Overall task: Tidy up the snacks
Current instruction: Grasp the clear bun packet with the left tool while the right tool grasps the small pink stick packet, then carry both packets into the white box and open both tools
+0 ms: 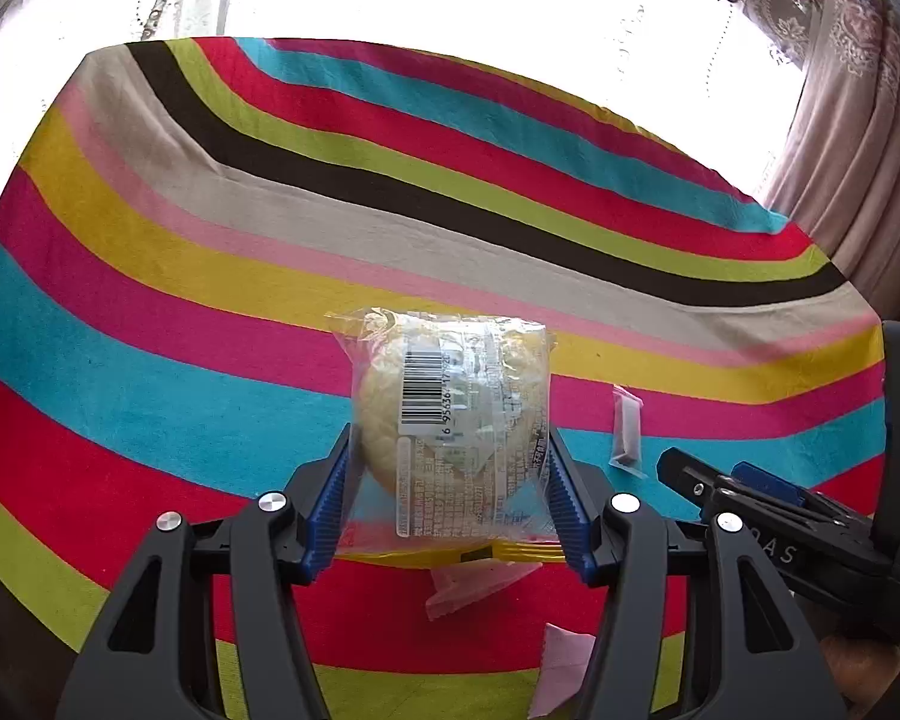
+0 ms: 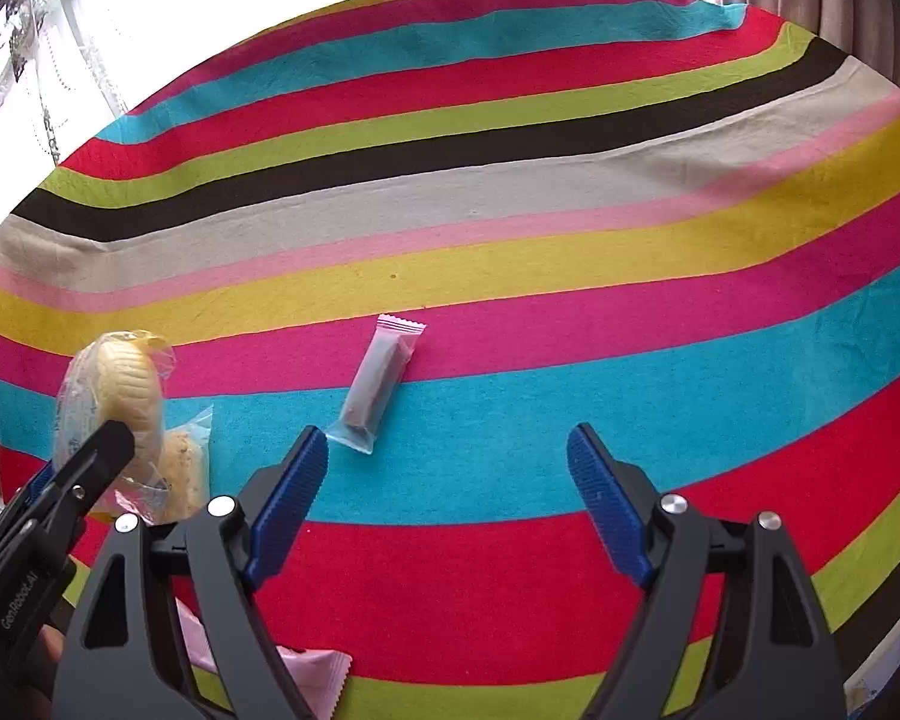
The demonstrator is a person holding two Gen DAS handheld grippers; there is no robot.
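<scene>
My left gripper (image 1: 450,450) is shut on a clear-wrapped round bun (image 1: 450,402) and holds it above the striped tablecloth. The bun also shows in the right wrist view (image 2: 120,384), held by the left gripper's fingers (image 2: 99,450). My right gripper (image 2: 447,468) is open and empty, low over the cloth. A small grey snack bar in a clear and pink wrapper (image 2: 375,387) lies just ahead and left of it; it also shows in the left wrist view (image 1: 627,426). A second crumbly bun in a clear bag (image 2: 183,468) lies under the held one.
The striped tablecloth (image 2: 510,240) covers the table. Pink snack packets lie near the front edge (image 1: 480,588) (image 1: 561,666) (image 2: 318,672). The right gripper shows at the right of the left wrist view (image 1: 720,486). Curtains (image 1: 840,120) hang behind the table.
</scene>
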